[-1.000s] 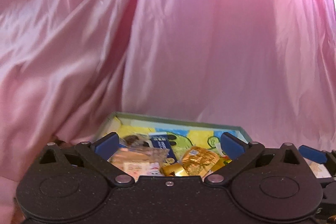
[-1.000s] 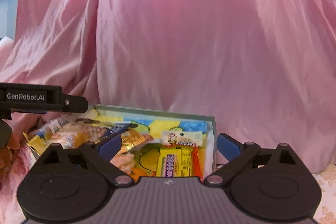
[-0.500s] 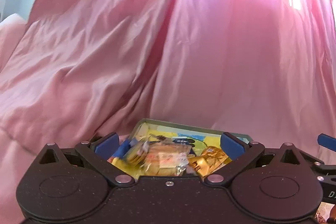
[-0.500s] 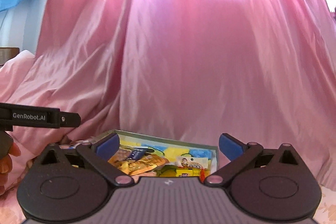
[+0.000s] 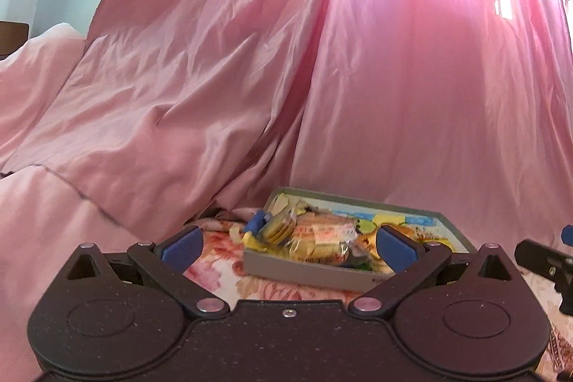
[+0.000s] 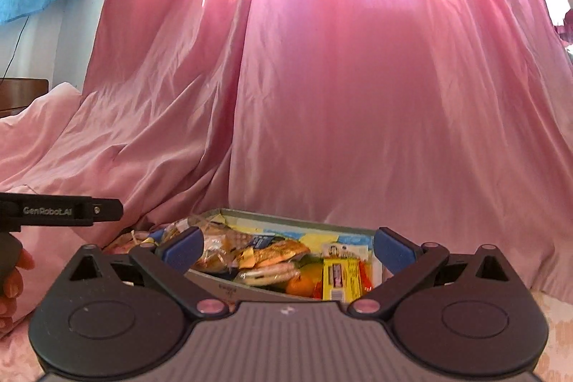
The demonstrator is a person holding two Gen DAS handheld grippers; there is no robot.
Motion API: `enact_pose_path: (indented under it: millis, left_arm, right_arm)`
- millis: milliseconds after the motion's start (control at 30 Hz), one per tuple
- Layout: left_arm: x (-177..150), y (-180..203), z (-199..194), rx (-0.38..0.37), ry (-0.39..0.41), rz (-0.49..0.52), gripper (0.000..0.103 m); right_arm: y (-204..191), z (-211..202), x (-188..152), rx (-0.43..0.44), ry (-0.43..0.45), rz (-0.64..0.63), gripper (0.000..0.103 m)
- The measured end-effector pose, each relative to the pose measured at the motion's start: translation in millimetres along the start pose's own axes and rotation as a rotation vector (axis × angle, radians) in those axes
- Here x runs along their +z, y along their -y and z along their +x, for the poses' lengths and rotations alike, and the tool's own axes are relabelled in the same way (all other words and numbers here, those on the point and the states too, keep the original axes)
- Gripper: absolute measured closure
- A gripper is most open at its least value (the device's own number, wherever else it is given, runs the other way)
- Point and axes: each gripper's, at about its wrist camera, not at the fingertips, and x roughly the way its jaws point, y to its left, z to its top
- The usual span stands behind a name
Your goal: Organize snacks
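Pink satin curtain (image 6: 322, 95) fills the whole background, with a floral cloth (image 5: 222, 278) over the surface underneath. Both grippers are spread wide with nothing between the blue pads. The left gripper (image 5: 288, 247) sits back from a shallow grey box (image 5: 308, 269); the box lies ahead of it and a bit to the right, near corner pointing at the camera. The right gripper (image 6: 286, 247) looks closer to me, with the box's front wall right between its fingers and the long side running across its view. The snack packets (image 6: 265, 260) are all inside: a clear biscuit pack (image 5: 322, 235) piled at the left end, a yellow bar (image 6: 338, 276) and something orange and round (image 6: 300, 285) at the right end. Nothing loose on the cloth that I can make out, so this fits either a sorted box or a heap waiting to be tidied.
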Motion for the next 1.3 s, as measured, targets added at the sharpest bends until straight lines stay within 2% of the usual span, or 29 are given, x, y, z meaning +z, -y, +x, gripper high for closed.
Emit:
enact_pose_path:
  millis: [367,600,933,1300]
  left_arm:
    - [-21.6,-3.4,-30.8,-0.002,-0.017,0.023,0.001]
    - [-43.2,-3.5,-46.0,0.013,-0.042,0.080,0.001]
    - [-69.3,-15.8,-55.3,0.031,-0.114,0.060,0.001]
    - [-84.9,-28.9,-59.9,0.051,-0.150,0.052,0.001]
  right_arm:
    - [-12.7,-26.6,-18.1,0.013,-0.042,0.009,0.000]
    - [-18.5,-37.9,-31.0,0.000,-0.099,0.018,0.000]
    - [-29.3,-47.8,-51.3,-0.012,-0.187,0.025,0.000]
    - [-45.5,-51.4,-62.1,-0.004,-0.239,0.000,0.000]
